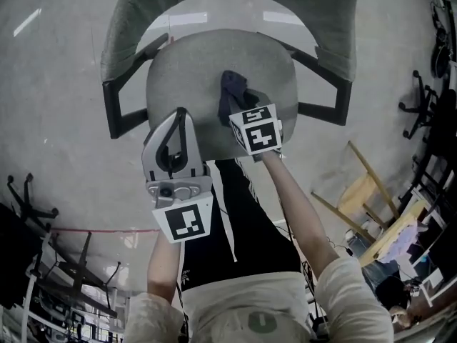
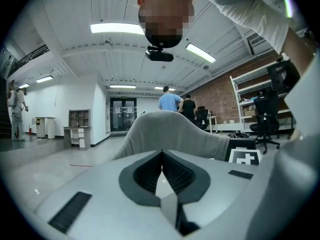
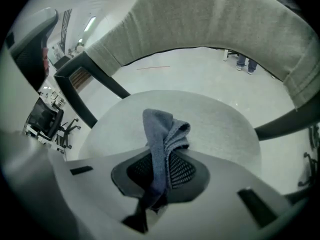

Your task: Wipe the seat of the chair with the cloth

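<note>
Nearest, off the front-left edge of the seat: left gripper, jaws pressed together on nothing, held idle, clear of it. Just beyond, over the front-middle of the seat: right gripper, jaws clamped on the cloth, bunched and standing up past the tips, apparently not yet flat on the seat. Judged step: start of wiping. For a good pass: lower to press cloth flat, sweep front to back and side to side across the seat, keep jaw tips off the fabric. Farthest, behind the seat: curved backrest.
</note>
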The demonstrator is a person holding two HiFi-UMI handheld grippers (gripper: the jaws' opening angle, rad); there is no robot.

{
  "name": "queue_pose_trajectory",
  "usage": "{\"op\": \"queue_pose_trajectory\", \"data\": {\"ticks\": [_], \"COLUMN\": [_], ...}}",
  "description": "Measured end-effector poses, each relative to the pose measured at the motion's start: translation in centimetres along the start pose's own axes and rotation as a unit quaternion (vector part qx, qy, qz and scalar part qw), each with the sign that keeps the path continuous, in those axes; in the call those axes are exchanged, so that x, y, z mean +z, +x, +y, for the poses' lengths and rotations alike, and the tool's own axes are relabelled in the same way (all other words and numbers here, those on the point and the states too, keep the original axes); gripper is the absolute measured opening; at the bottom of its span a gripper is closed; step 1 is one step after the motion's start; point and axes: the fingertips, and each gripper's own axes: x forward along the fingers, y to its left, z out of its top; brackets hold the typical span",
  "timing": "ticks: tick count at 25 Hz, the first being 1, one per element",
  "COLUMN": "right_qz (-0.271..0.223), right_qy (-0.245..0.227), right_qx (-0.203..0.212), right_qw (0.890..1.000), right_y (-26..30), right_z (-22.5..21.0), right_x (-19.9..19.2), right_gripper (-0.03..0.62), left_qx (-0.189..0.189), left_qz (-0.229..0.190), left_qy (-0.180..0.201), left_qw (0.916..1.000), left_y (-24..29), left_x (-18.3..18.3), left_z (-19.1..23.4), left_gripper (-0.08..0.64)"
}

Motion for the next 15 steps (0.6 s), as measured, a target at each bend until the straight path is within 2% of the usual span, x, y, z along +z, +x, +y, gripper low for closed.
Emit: {"op": "queue_pose_trajectory", "data": {"ticks": [9, 15], "right_qz": [0.014, 0.023], "right_qy": [0.035, 0.02], "right_qx": [-0.092, -0.162], "right_qw": [0.995, 0.986], "right_y": [-3.5, -5.1], "right_z": [-8.0, -10.8], "right_x": [-2.9, -4.0], "right_gripper": [0.057, 0.058], "left_qx": [-0.05, -0.065], "left_qz": [-0.006, -0.001], "left_qy": [0.004, 0.01], "left_qw": [0.9987, 0.9978], "left_y": [1.6, 1.6], "left_x": [0.8, 0.7], "left_z": [-4.0, -4.4], "left_gripper": [0.015, 0.015]}}
